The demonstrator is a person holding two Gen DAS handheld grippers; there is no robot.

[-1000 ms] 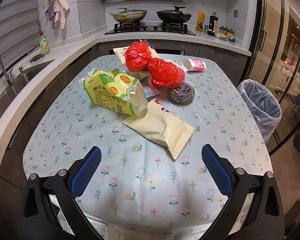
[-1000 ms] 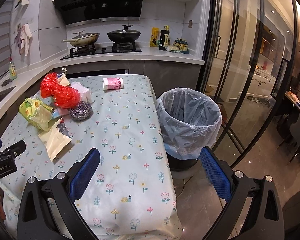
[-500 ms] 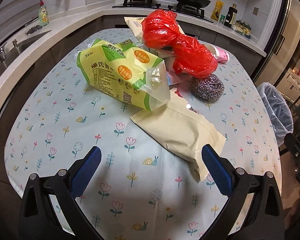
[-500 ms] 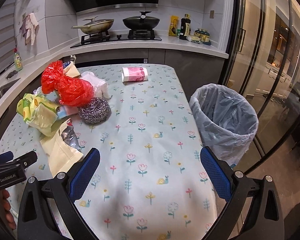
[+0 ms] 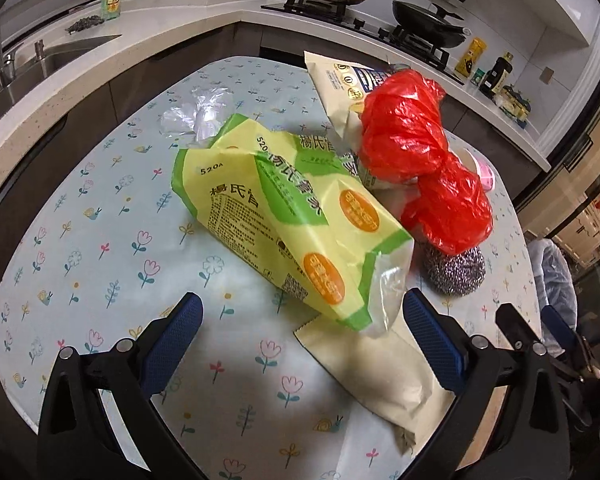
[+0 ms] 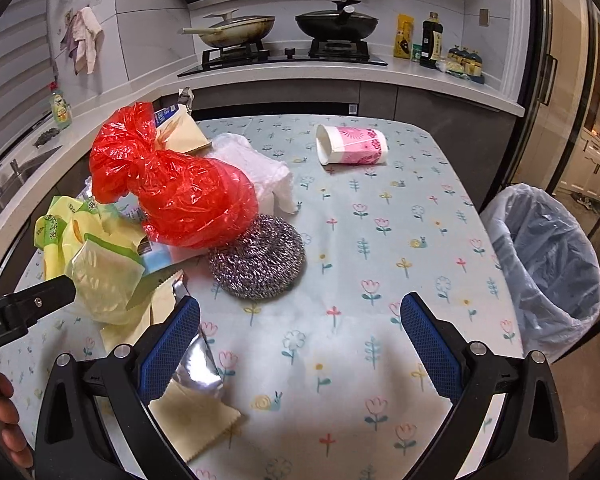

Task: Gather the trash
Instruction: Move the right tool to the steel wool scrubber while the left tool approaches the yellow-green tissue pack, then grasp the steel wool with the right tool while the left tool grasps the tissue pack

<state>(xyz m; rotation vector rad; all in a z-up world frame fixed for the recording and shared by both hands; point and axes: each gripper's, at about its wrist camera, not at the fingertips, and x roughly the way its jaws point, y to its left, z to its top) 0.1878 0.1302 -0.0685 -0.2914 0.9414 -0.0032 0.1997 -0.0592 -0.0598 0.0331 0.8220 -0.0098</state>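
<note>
The left gripper [image 5: 300, 332] hovered low over the tabletop [image 5: 100, 248] with its jaws spread wide and nothing between them. Straight ahead of it lay the yellow-green package [image 5: 284, 216], its clear open end [image 5: 384, 300] reaching into the gap between the blue pads. The package's long axis ran diagonally, from far left to near right, so it lay askew to the jaw line rather than square to it. Under that near end sat a flat beige pouch [image 5: 380, 380], which ran beneath the right pad. A grab there would probably need care to take one item only.

The right gripper [image 6: 300, 340] was also wide open and empty, and faced bare cloth. The steel scourer [image 6: 258, 258] lay just ahead of it, slightly left, touching the red plastic bag [image 6: 180, 192] behind. A pink paper cup [image 6: 352, 150] lay on its side well apart, further back. The lined trash bin [image 6: 540, 264] stood off the tabletop's right edge, nearer the right gripper.

Judging from this, the left gripper was nearer the package and better placed to take it, while nothing had yet gone into the bin as far as could be seen.
</note>
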